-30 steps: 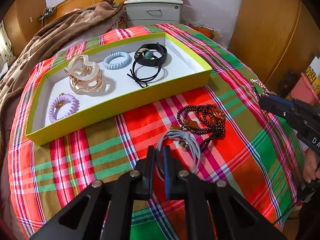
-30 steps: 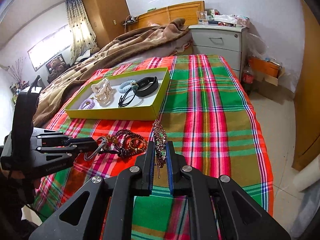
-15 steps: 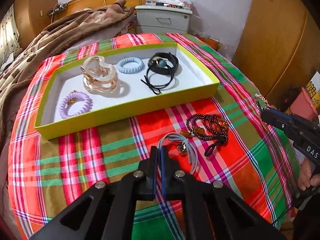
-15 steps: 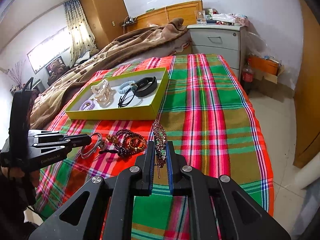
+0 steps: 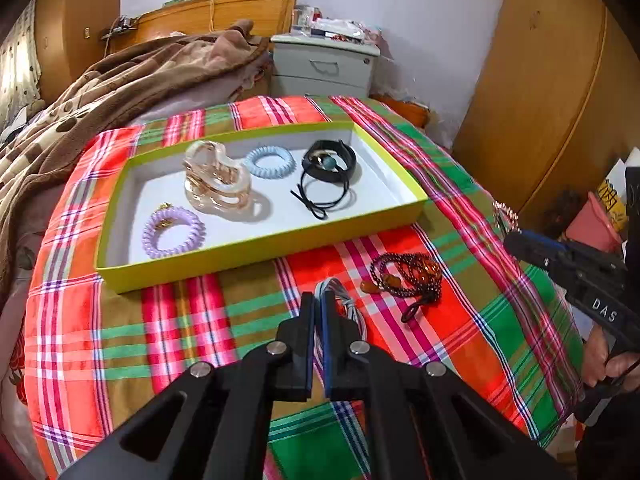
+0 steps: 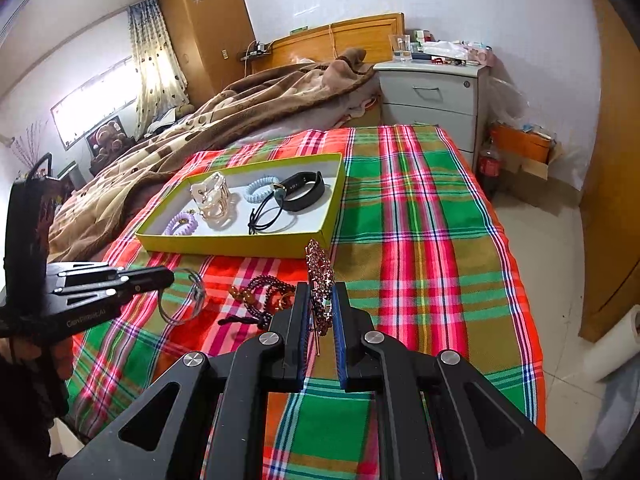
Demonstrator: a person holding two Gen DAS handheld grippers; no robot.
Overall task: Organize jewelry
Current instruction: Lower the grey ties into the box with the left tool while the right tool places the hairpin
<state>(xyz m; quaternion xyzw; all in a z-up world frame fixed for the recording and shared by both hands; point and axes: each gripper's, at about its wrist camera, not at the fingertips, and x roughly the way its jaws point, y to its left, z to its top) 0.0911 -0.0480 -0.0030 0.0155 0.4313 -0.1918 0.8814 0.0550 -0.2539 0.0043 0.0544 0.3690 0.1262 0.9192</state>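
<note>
My left gripper (image 5: 318,300) is shut on a grey-blue hair tie (image 5: 344,312); in the right wrist view the hair tie (image 6: 182,300) hangs as a loop from the left gripper (image 6: 168,276), clear of the plaid bedspread. My right gripper (image 6: 320,292) is shut on a rhinestone hair clip (image 6: 318,268) that stands up between its pads. A dark red bead bracelet (image 5: 408,276) lies on the spread between the two grippers. Behind it sits the yellow-green tray (image 5: 260,252) holding a clear claw clip (image 5: 216,184), a blue coil tie (image 5: 270,162), a purple coil tie (image 5: 174,232) and black bands (image 5: 330,164).
A rumpled brown blanket (image 6: 224,120) covers the bed's far left. A grey nightstand (image 6: 432,96) stands past the bed's far end and a wooden wardrobe (image 5: 540,100) to the right. The bed's right edge drops to a tiled floor (image 6: 552,280).
My left gripper has shut on the grey-blue hair tie and lifted it off the bedspread. My right gripper keeps the rhinestone clip and has hardly shifted.
</note>
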